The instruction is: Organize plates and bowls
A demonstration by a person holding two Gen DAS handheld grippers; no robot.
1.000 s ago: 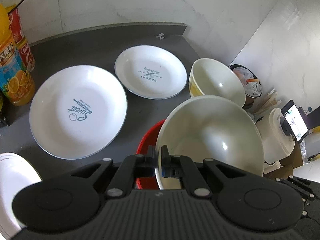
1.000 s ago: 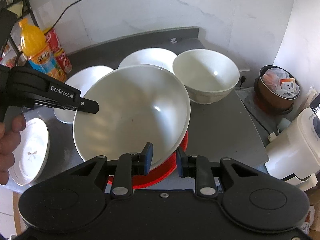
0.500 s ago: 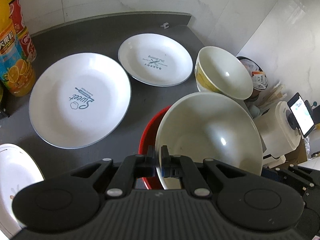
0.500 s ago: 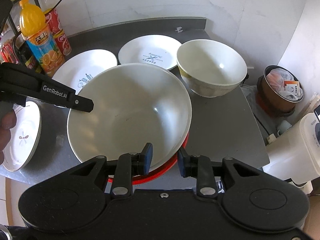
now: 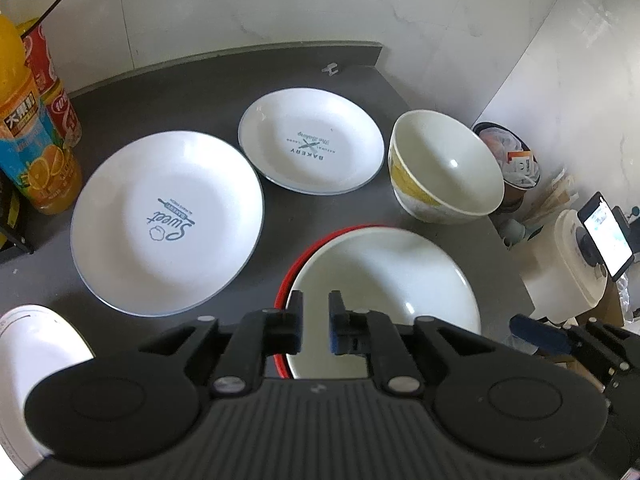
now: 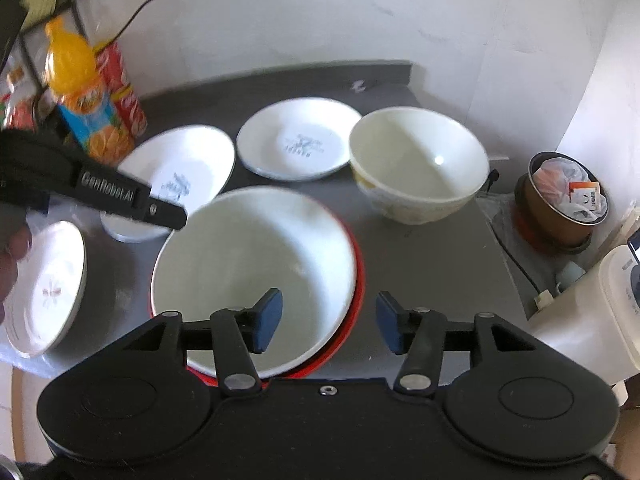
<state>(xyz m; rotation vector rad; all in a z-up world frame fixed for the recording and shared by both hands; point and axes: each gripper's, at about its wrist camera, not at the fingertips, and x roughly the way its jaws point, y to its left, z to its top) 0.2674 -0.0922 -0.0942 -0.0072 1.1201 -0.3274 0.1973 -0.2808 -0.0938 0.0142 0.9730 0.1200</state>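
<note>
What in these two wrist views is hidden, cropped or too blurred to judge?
- Red bowl: only its rim shows in both views; the white bowl nested in it hides the inside.
- Flower plate: cut by the left edge in both views.
- Plate print: motion-blurred in the right view.
- Left gripper: its own body hides the bowl's near rim in the left view.

Red bowl [image 6: 358,280]: the white bowl [image 6: 256,256] nested in it is hiding all but a rim crescent.
Small plate [image 5: 36,344]: the left wrist picture's edge and the gripper body are cutting it off.
Juice bottle [image 5: 28,136]: its top is running out of the left wrist picture.
Large plate [image 6: 180,172]: motion blur is smearing its print in the right wrist view; the left gripper [image 6: 132,200] is covering its near rim.
Phone screen [image 5: 606,234]: too small to read.
</note>
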